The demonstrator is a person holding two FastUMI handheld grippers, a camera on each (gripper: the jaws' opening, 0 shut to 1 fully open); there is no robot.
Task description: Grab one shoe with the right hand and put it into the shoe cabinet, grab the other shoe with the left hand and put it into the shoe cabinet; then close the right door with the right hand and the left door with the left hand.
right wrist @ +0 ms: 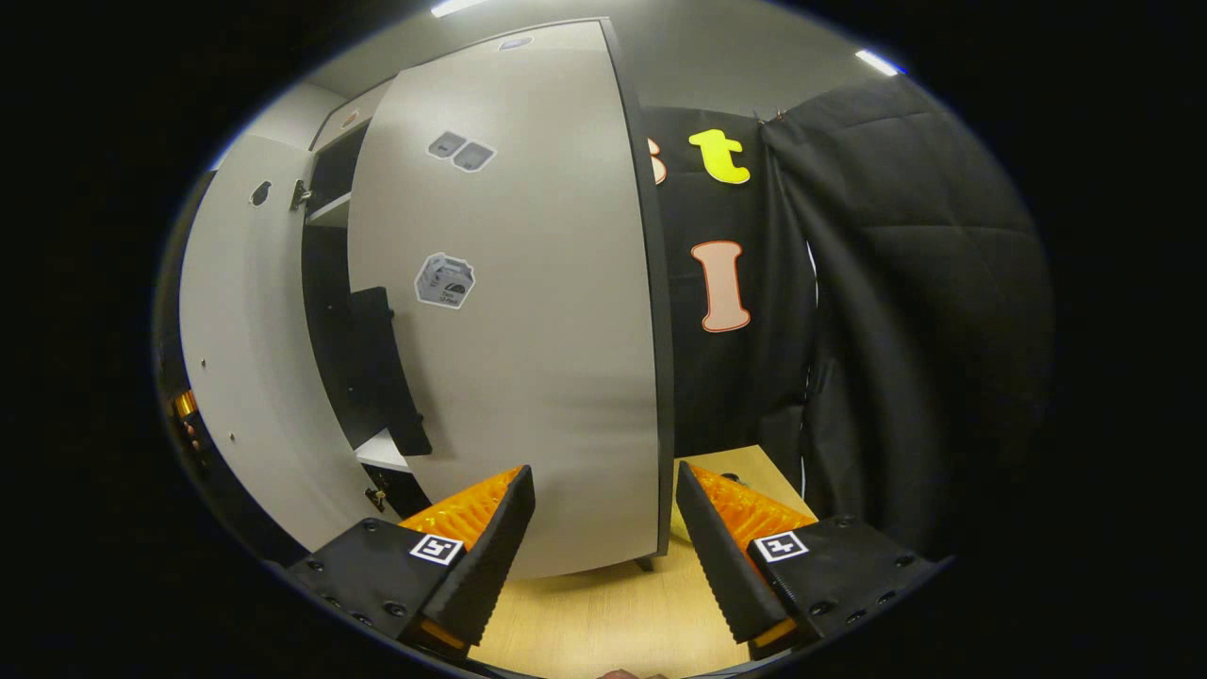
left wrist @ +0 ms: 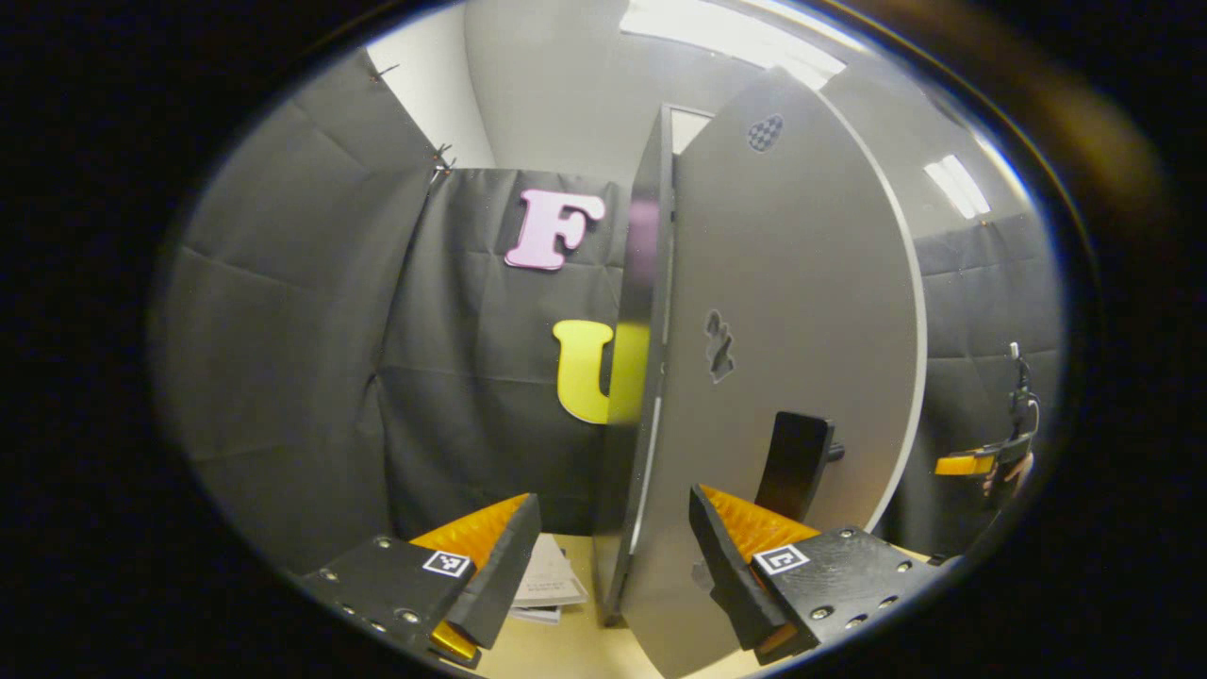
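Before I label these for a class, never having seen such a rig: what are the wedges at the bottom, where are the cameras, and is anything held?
A person holds a two-finger gripper in each hand, with a camera on each looking along its fingers. In the left gripper view, the left gripper is open, its fingers either side of the left door's edge. In the right gripper view, the right gripper is open at the right door's edge. Both doors stand ajar. Papers lie on the wooden table. Nothing is held.
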